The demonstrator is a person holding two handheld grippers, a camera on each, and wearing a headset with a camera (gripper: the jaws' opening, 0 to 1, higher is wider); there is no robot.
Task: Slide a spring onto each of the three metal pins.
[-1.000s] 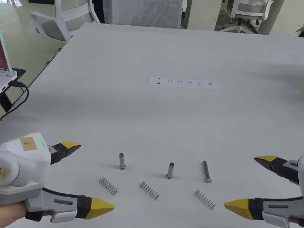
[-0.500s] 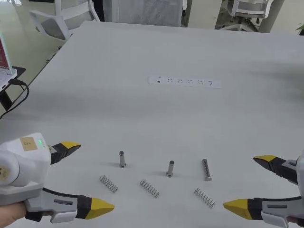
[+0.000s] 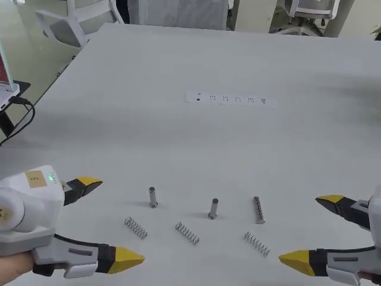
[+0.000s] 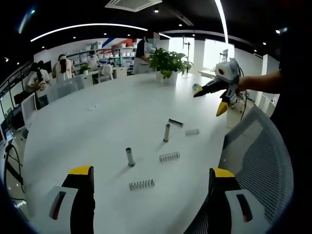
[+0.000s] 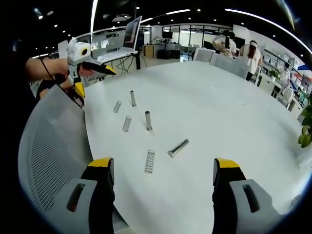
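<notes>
Three metal pins sit in a row near the front edge of the white table. The left pin and the middle pin stand upright; the right pin lies on its side. A loose spring lies in front of each: left spring, middle spring, right spring. My left gripper hovers open to the left of the row with nothing in it. To the right of the row, my right gripper is open and holds nothing. The lying pin and nearest spring sit just ahead of the right jaws.
A white power strip lies flat across the table's middle. Office chairs stand beyond the far edge, and a laptop with a cable sits off to the left. A mesh chair back is close behind the grippers.
</notes>
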